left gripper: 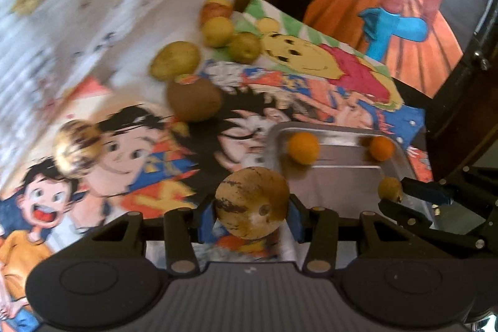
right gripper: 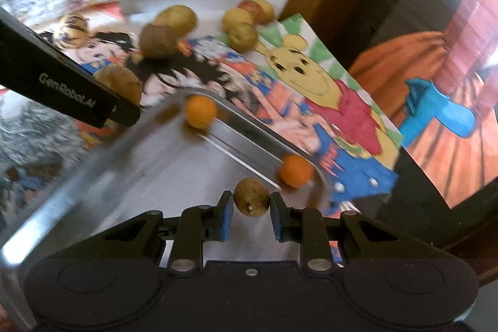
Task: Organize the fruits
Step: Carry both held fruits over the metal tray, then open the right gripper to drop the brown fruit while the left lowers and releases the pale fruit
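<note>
In the left wrist view the left gripper clenches a round brown-blotched fruit just beside the metal tray, above a cartoon-printed cloth; two oranges lie in the tray. In the right wrist view the right gripper pinches a small brownish fruit over the tray's floor, and seven loose fruits lie beyond on the cloth.

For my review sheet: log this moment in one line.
left hand-held gripper: holds brown fruit | right hand-held gripper: small fruit over tray
</note>
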A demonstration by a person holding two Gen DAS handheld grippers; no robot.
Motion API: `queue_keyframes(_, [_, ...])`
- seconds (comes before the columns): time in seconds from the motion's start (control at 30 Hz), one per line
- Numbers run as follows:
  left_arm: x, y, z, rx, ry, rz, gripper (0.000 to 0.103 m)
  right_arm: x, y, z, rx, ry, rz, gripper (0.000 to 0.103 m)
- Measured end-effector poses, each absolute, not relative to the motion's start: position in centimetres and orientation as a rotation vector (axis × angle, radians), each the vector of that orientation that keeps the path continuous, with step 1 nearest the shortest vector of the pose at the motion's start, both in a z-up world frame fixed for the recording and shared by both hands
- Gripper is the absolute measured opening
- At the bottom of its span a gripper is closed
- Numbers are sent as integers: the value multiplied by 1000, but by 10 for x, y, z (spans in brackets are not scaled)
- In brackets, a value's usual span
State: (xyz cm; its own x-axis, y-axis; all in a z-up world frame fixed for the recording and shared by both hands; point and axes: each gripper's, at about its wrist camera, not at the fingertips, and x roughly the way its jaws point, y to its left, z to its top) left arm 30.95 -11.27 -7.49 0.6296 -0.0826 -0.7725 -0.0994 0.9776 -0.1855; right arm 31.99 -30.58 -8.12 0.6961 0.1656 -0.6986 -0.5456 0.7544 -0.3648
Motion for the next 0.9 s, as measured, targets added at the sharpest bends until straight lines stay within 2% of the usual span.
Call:
queue_keyframes(0.4, [346, -162, -85, -191, 907, -13, 51, 359, -338, -94, -594, 686, 449, 27])
queue_keyframes(0.9, [365, -176, -95, -169, 931, 29, 51, 373, -341, -103, -607, 677, 505, 28])
